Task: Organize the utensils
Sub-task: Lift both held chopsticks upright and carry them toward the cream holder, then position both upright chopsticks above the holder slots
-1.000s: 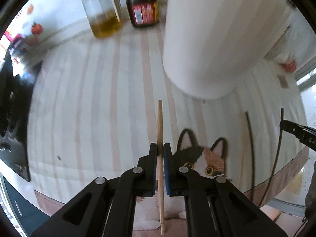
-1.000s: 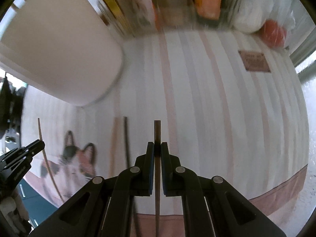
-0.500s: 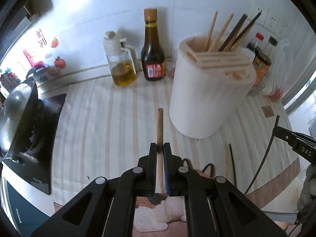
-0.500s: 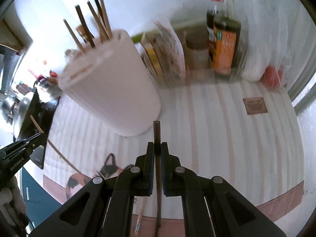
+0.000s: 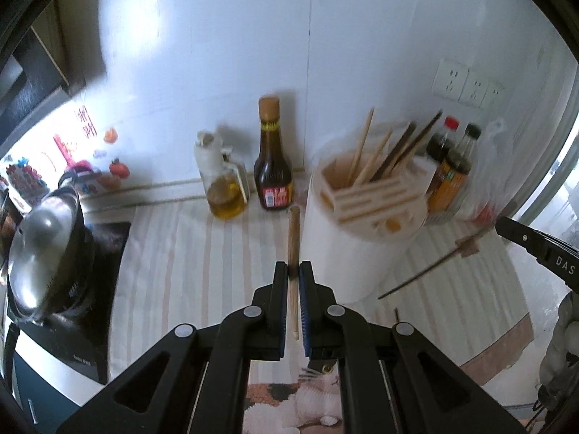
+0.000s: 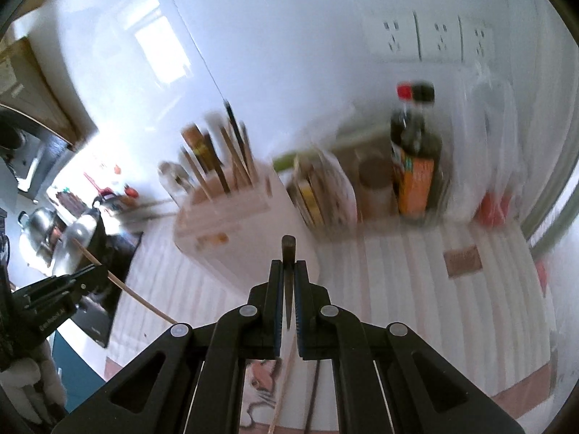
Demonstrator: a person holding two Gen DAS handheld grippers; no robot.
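Pale wood, thin and stiff, the light chopstick (image 5: pixel 294 238) sat clamped between the shut jaws of the left gripper (image 5: pixel 294 271), held near its thick end with the tip trailing back under the fingers, left of the white chopstick holder (image 5: pixel 347 246) and raised above the counter. It looked light and rigid, likely a little slick, so a hold close to the thick end seemed sound for steering the narrow tip into a slot of the holder's top. To the right of the holder, the right gripper (image 6: pixel 288 269) was closed on a dark chopstick (image 6: pixel 288 253) in the same manner, which in the left wrist view slanted just beside the holder's right flank. Several chopsticks (image 5: pixel 391 152) already stood in the holder. Two more chopsticks (image 6: pixel 296 390), one pale and one dark, lay on the cloth nearer than the holder. Left of the holder stood an oil cruet (image 5: pixel 222 181) and a dark sauce bottle (image 5: pixel 272 166), and further left a steel pot lid (image 5: pixel 39 242). The striped tablecloth (image 5: pixel 173 253) covered the counter, with bottles (image 6: pixel 416 159) and wall sockets (image 6: pixel 434 39) right of the holder against a white wall.
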